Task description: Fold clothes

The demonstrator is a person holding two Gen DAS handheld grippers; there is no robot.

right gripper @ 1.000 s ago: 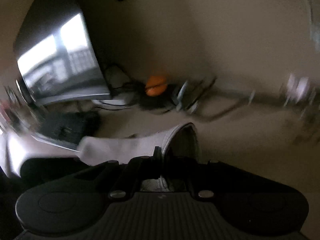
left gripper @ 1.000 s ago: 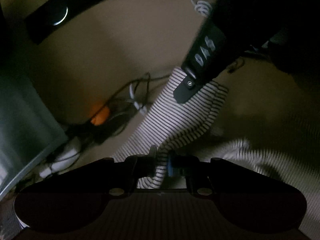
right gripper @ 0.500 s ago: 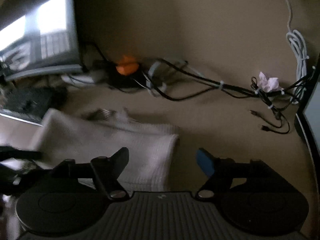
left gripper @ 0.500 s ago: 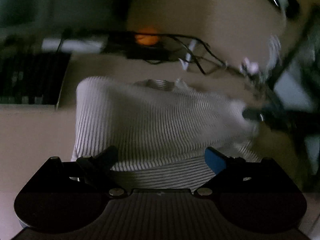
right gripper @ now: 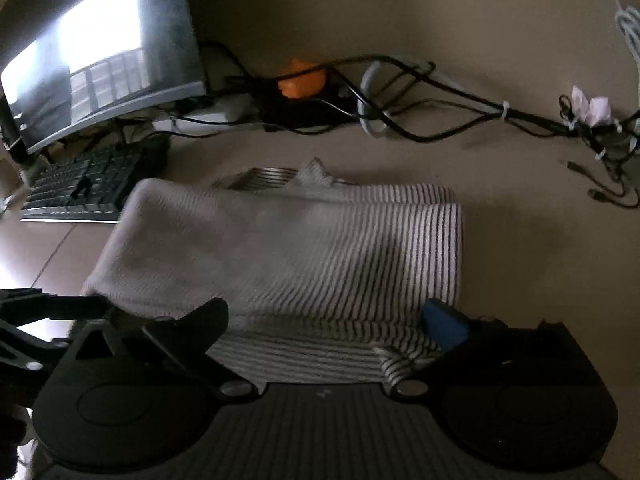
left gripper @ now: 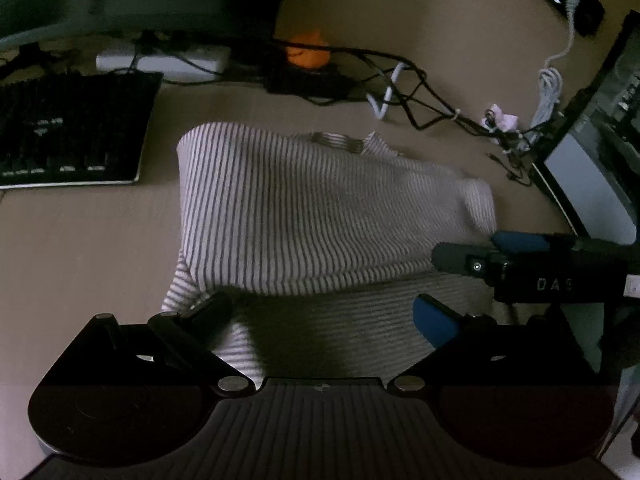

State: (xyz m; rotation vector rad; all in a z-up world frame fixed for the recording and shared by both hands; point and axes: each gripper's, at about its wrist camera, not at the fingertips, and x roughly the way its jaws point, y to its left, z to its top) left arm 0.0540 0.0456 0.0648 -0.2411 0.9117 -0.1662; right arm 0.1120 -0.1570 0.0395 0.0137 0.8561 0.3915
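A white knit garment with thin dark stripes (left gripper: 320,208) lies folded in a flat bundle on the tan table (left gripper: 80,248), its neckline at the far edge. My left gripper (left gripper: 324,316) hovers over its near left edge; the jaws are opening and nothing is pinched between them. My right gripper (right gripper: 322,320) is over the near right part of the garment (right gripper: 300,252); its jaws are opening too, with cloth under them but not held. Each gripper shows at the edge of the other's view: right gripper (left gripper: 480,250), left gripper (right gripper: 52,308).
A black keyboard (left gripper: 68,128) lies left of the garment, below a monitor (right gripper: 100,48). Tangled cables (left gripper: 400,92), a white power strip (left gripper: 160,60) and an orange object (right gripper: 300,80) line the back. Another screen (left gripper: 592,152) stands at the right.
Both grippers were shut on the garment's edges and have let go and spread wide. The garment now rests folded on the table. The left view has rolled and swung over it.
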